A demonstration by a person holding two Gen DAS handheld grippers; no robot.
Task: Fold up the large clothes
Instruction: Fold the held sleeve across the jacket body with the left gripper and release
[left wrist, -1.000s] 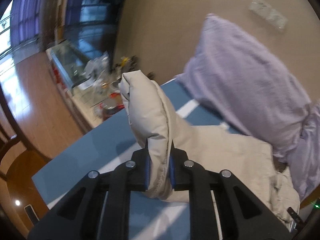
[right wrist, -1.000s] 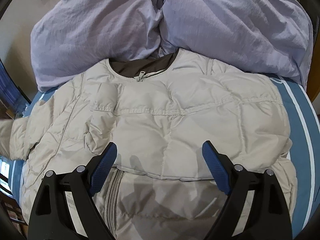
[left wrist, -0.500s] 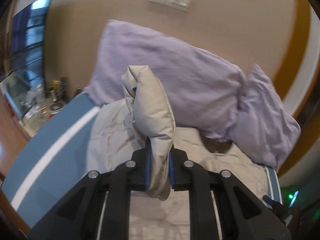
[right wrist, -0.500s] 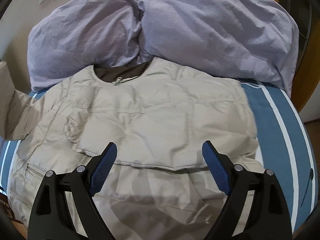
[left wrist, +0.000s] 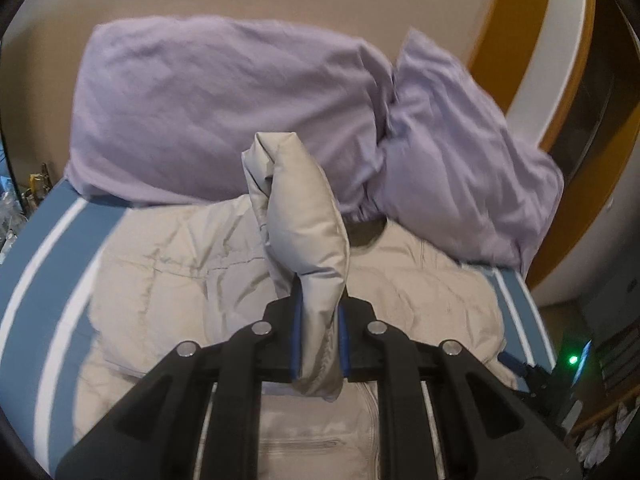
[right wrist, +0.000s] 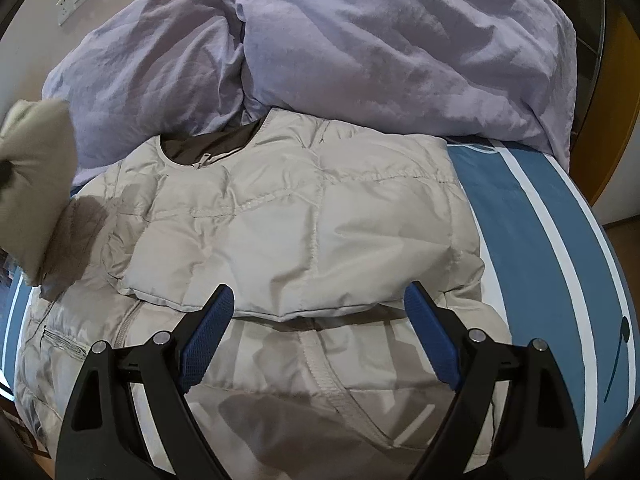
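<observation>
Right now the left claw (left wrist: 319,344) is clamped on a sleeve (left wrist: 304,240) of the beige puffer jacket (right wrist: 288,220), its blue pads squeezing the padded cloth so that the cuff end sticks up past the fingers and a short bit hangs below them. In the left wrist view the sleeve is lifted above the jacket's body, roughly over its middle, with the neckline just behind it. From the right wrist view the same raised sleeve shows as a beige lump at the far left edge, throwing a shadow on the jacket's shoulder.

The jacket lies flat and front-up on the bed (right wrist: 540,240), whose cover is blue with white stripes; its dark-lined collar (right wrist: 208,148) points toward two lilac pillows (right wrist: 380,48) that lean against the wall at the head. The sleeve on the other side is already folded across the chest, forming a flat padded panel whose lower edge crosses the zip line.

The right claw (right wrist: 320,332) stands wide with nothing between its blue pads (right wrist: 206,332), hovering above the jacket's lower front, just below that folded panel's edge
</observation>
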